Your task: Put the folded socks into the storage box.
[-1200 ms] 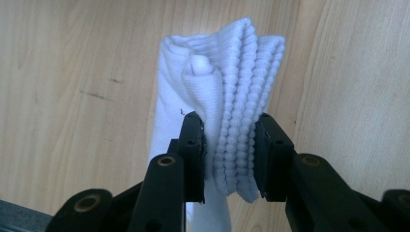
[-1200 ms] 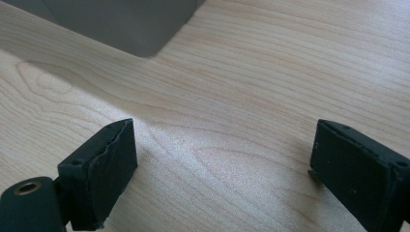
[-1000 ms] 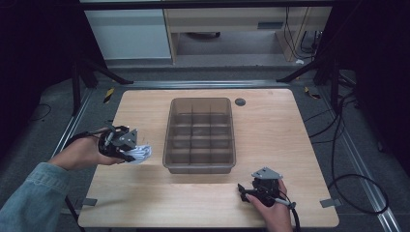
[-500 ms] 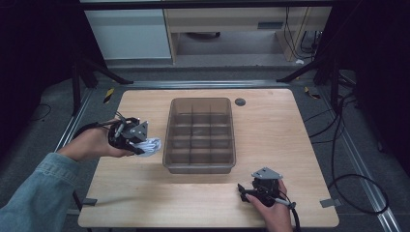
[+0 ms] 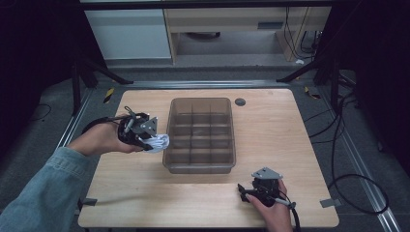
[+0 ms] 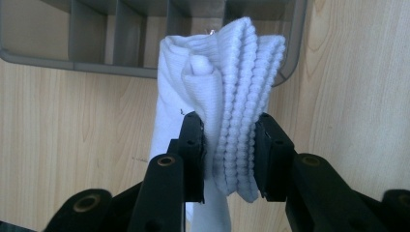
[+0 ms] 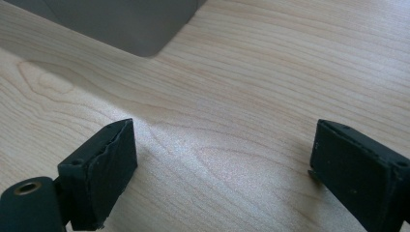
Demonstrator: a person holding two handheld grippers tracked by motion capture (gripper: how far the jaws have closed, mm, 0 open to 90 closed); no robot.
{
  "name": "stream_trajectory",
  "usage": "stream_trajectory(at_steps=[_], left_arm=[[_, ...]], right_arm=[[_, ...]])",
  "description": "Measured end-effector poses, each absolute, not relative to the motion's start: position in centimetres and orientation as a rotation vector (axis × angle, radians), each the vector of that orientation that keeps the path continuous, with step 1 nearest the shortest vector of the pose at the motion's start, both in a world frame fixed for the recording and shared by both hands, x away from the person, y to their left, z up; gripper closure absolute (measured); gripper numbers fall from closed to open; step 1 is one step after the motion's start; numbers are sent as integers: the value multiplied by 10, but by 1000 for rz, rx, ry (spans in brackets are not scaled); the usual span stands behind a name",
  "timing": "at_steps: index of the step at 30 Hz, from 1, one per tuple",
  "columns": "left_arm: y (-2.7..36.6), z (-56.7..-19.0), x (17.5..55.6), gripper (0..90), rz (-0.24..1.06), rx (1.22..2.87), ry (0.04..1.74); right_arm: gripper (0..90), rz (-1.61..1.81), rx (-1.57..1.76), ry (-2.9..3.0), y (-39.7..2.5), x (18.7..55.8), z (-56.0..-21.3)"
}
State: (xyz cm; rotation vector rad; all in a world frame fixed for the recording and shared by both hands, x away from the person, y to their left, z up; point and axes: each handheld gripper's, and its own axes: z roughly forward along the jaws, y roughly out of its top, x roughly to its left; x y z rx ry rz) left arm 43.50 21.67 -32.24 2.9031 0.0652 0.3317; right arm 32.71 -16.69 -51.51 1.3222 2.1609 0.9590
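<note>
White folded sock [image 6: 227, 111], ribbed knit, is pinched between the two black jaws of the left tool [image 6: 227, 154], bunched up and sticking out past the jaw tips. In the high view the sock [image 5: 159, 141] sits just beside the left wall of the grey compartment bin [image 5: 200, 166], held above the desk [image 5: 290, 130], not inside any cell. Left hand [image 5: 99, 139] holds the left tool [image 5: 150, 140] pointing toward the bin; denim sleeve [image 5: 43, 193] comes in from bottom left. In the left gripper view the bin's rim and dividers [image 6: 96, 38] show right behind the sock. Right tool [image 5: 244, 192] sits low near the desk's front edge, well apart from the bin's front right corner, held by the right hand [image 5: 273, 212]. Right tool [image 7: 222, 154] jaws are spread wide with nothing between them, bare wood grain underneath, bin corner [image 7: 140, 29] at top. Small dark round disc [image 5: 240, 102] on the desk beyond the bin's far right corner.
</note>
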Motion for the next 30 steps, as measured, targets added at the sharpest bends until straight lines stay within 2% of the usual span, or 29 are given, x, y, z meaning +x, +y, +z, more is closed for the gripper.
stream_trajectory(at_steps=[30], left_arm=[[157, -350, 440, 666, 210, 2954, -24]], right_arm=[[95, 958, 1321, 2161, -167, 327, -515]])
